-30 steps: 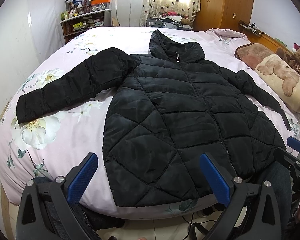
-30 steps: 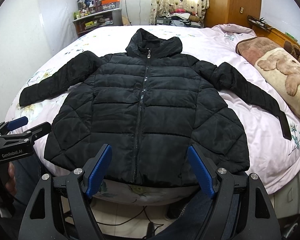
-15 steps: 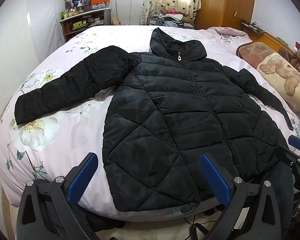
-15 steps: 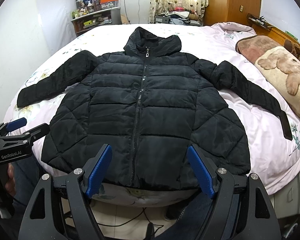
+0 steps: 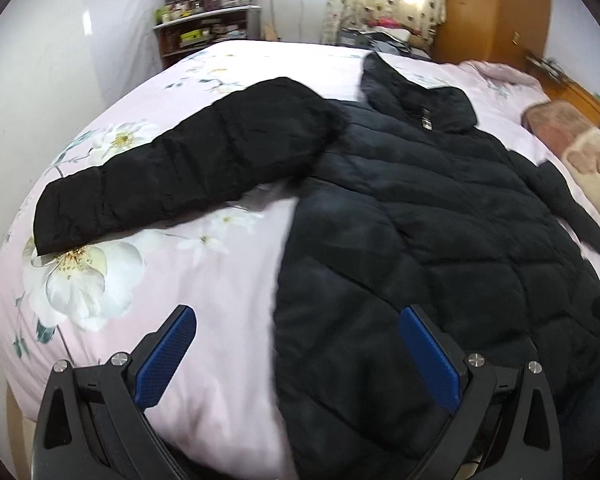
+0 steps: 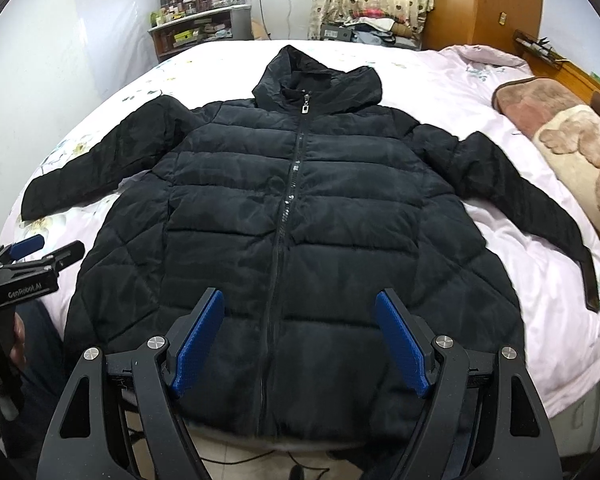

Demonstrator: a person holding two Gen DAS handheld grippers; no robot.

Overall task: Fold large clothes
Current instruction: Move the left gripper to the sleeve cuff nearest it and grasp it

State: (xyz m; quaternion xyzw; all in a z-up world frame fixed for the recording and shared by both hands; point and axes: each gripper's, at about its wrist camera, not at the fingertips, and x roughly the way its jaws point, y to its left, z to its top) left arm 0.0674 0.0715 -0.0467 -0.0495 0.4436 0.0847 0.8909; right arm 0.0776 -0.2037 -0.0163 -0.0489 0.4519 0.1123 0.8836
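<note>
Both grippers, left and right, spread wide, holding nothing.
Black jacket lies flat, zipped, sleeves outstretched on bed; no fold made, all folding remains.

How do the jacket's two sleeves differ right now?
In the right wrist view, the left-side sleeve looks short and thick, its cuff plain black. The right-side sleeve stretches longer and thinner toward the blanket, ending in a brownish cuff. Both lie flat on the bed, angled outward, unfolded.
</note>
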